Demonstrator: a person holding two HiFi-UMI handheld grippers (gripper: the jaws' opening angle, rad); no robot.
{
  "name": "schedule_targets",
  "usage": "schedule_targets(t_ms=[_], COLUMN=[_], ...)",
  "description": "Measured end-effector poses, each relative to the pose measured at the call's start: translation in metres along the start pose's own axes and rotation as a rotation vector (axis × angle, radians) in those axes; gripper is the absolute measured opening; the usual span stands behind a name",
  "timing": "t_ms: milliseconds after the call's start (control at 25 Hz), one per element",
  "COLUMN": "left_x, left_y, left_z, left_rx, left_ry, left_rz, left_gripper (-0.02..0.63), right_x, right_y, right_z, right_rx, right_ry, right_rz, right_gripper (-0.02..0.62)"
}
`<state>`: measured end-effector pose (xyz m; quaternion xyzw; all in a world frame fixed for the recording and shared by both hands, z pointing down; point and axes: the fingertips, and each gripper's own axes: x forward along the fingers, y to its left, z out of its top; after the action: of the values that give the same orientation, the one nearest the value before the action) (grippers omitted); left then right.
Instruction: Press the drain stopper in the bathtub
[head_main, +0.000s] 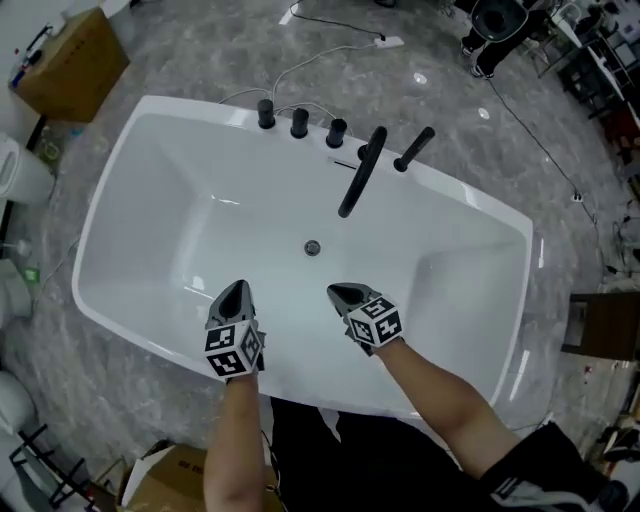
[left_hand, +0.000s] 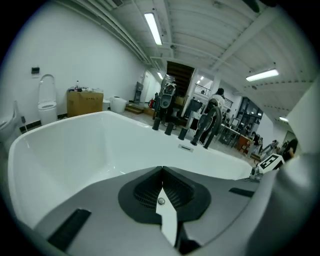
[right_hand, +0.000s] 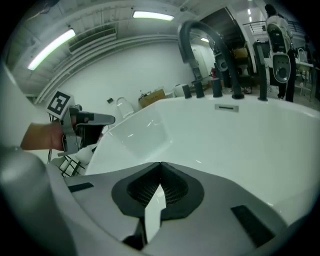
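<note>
**Drain stopper not yet pressed: both tongs shut and empty at the tub's near side.**

Item: your left tongs (head_main: 235, 290), jaws together, nothing between them. Your right tongs (head_main: 342, 294) are likewise closed and empty. Both hover side by side, apart from each other, just inside the near rim of the bathtub (head_main: 150, 220). Item: drain stopper (head_main: 313, 247), a small round metal disc at the centre of the tub floor, beyond and between the two tongs, touched by neither. Item: black spout (head_main: 360, 175), mounted on the far rim, reaching over the floor near the stopper. Status, by judgement: nothing done; you have the reach down and the press itself left. Whether the stopper sits raised or sunk is too small to tell.
</note>
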<state>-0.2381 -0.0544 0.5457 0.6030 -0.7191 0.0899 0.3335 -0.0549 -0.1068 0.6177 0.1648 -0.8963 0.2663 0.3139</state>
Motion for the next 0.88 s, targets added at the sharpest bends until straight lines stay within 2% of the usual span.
schedule_targets(t_ms=[160, 280, 440, 640, 880], left_x=[-0.083, -0.141, -0.212, -0.293, -0.360], left_y=[-0.050, -0.085, -0.129, -0.182, -0.214], left_z=[0.000, -0.008, -0.002, 0.002, 0.013], left_rx=[-0.083, -0.100, -0.069, 0.027, -0.012], left_ry=[-0.066, -0.081, -0.104, -0.127, -0.177], left_rz=[0.045, 0.082, 0.109, 0.127, 0.128], left_gripper=[0.012, 0.012, 0.012, 0.012, 0.012], right_x=[-0.078, -0.133, -0.195, -0.263, -0.313], right_y=[0.039, 0.072, 0.127, 0.187, 0.217], right_z=[0.033, 0.044, 0.040, 0.018, 0.032], right_rx=[-0.070, -0.104, -0.174, -0.254, -0.329], right_ry=[-0.084, -0.135, -0.154, -0.140, -0.173], right_rz=[0.032, 0.067, 0.159, 0.286, 0.335], right_gripper=[0.014, 0.014, 0.014, 0.014, 0.014])
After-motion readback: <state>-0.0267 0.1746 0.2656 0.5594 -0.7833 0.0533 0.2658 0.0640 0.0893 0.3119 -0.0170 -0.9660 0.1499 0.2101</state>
